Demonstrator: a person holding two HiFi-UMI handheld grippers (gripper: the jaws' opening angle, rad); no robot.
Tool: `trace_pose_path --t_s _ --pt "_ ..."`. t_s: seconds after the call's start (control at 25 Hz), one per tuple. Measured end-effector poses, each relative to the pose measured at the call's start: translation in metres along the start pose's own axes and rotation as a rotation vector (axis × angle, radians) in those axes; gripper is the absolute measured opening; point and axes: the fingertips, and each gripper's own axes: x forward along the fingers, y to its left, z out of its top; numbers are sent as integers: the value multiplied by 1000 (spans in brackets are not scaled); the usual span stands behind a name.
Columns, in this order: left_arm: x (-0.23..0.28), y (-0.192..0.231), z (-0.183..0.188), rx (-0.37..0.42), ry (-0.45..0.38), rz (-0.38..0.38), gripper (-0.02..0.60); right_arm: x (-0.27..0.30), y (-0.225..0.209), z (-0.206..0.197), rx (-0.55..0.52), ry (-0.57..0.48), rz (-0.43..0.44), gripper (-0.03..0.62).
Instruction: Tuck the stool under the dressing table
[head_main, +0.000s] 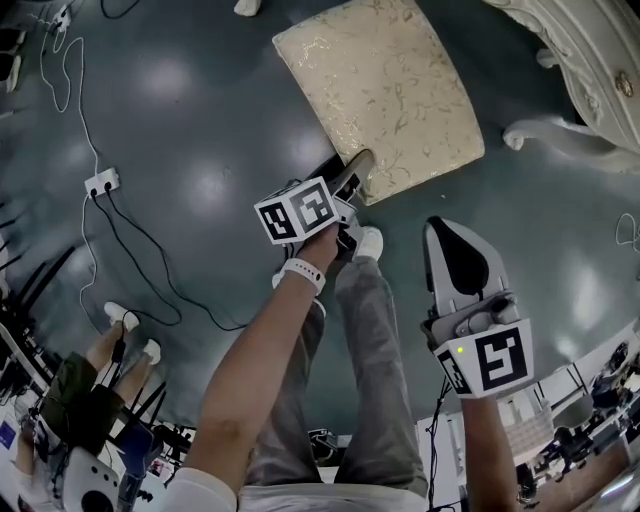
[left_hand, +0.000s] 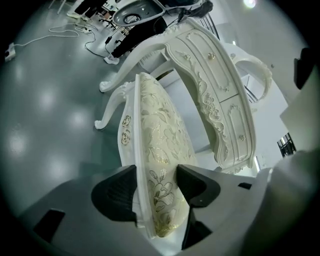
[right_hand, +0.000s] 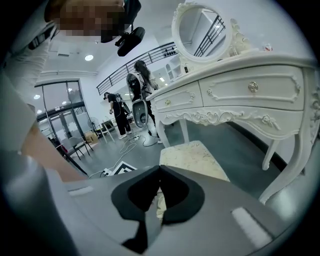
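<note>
The left tool (head_main: 352, 172) is gripping the stool (head_main: 385, 95) by the near edge of its seat. Its jaws are standing wide apart, with the cushion (left_hand: 160, 125) and its white rim pressed between them. The right tool (head_main: 447, 232) is hanging free to the right of the stool, its jaws closed together and holding nothing. The stool is standing on the floor (head_main: 200, 130) near the dressing table (head_main: 585, 65), with its seat sitting out in front of the carved legs rather than beneath the top. A power strip (head_main: 102, 182) is lying on the floor well to the left.
</note>
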Motion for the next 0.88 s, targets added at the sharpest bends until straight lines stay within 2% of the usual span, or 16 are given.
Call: trace_pose_path --t_s 0.4,0.56,0.76,0.88 --pt "3 3 0 -1 -2 -29 261 7 15 -18 10 -47 -49 11" --pt "-9 18 -7 8 4 -50 261 8 38 -37 6 -64 -88 11" --pt "-23 0 2 -4 18 -92 262 3 59 -18 -10 -71 -136 11" --pt "-17 8 -5 -1 12 -105 262 4 58 -35 1 -89 -153 11"
